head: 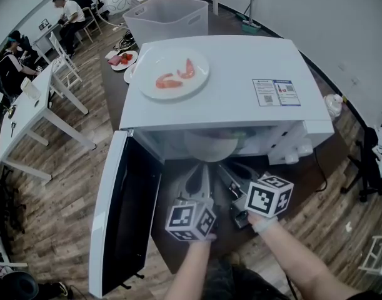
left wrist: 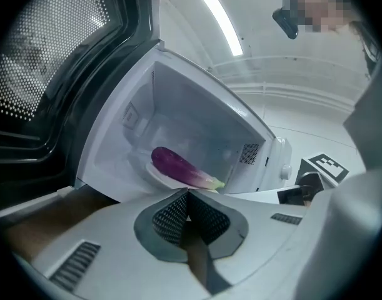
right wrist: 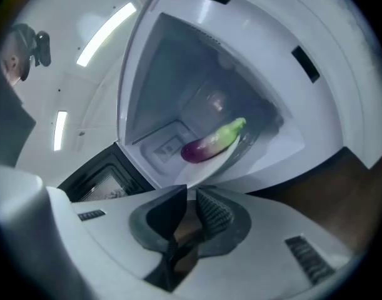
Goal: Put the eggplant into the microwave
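A purple eggplant point(left wrist: 181, 168) with a green stem end lies on a white plate point(left wrist: 154, 173) inside the open white microwave point(head: 241, 74). The right gripper view shows the same eggplant point(right wrist: 211, 142) on its plate point(right wrist: 223, 161). Both grippers hover just outside the oven mouth, apart from the eggplant. My left gripper point(left wrist: 188, 193) is shut with nothing in it, and so is my right gripper point(right wrist: 191, 194). In the head view the left gripper point(head: 202, 172) and right gripper point(head: 228, 172) sit side by side below the opening; only the plate's rim point(head: 209, 149) shows there.
The microwave door point(head: 125, 211) hangs wide open to the left. On top of the oven stands a white plate point(head: 172, 56) with pink shrimp-like pieces point(head: 169, 80). A plastic bin point(head: 169, 17) and a food plate point(head: 123, 59) are behind. People sit at far-left tables.
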A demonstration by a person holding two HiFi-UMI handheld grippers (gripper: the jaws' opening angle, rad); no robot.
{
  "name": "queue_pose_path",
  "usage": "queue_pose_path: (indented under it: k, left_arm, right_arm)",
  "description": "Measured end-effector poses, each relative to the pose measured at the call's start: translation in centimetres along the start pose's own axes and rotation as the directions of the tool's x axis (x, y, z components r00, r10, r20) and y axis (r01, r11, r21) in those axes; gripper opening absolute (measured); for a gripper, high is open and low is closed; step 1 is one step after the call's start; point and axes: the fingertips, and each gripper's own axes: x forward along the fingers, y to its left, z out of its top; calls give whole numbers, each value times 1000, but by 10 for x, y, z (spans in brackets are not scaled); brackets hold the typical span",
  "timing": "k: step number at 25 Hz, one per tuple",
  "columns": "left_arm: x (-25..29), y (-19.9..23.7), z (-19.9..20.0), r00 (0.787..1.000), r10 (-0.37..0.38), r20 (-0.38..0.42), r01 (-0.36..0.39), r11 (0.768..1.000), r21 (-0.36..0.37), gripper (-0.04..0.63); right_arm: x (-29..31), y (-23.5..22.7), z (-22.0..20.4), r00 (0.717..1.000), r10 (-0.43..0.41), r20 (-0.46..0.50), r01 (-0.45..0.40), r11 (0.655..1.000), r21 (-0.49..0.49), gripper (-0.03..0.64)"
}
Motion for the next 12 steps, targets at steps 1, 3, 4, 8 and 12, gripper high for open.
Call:
queue_pose_path:
  k: [1, 3, 4, 8, 12]
  left_arm:
    - [0, 0, 0, 1000, -1, 0, 1, 1000, -1, -5]
    - [1, 0, 0, 1000, -2, -2, 2, 1000, -3, -5]
    - [1, 0, 0, 1000, -1, -3, 1, 1000, -4, -4]
    - [3, 1, -1, 1000, 5, -8, -5, 1000, 4, -5]
    - [6, 0, 0, 1000, 4, -14, -4, 999, 46, -5]
  right_arm:
    - [0, 1, 0, 1000, -4, -3, 4, 1000, -19, 49]
    - [1, 3, 0, 1000, -8, -8, 7, 999, -43, 49]
    - [2, 4, 0, 1000, -9, -12, 8, 999, -49, 49]
    - [4, 2, 2, 999, -36, -17, 34, 996, -87, 7]
    - [9, -2, 4, 998, -65, -15, 62, 990, -127, 6]
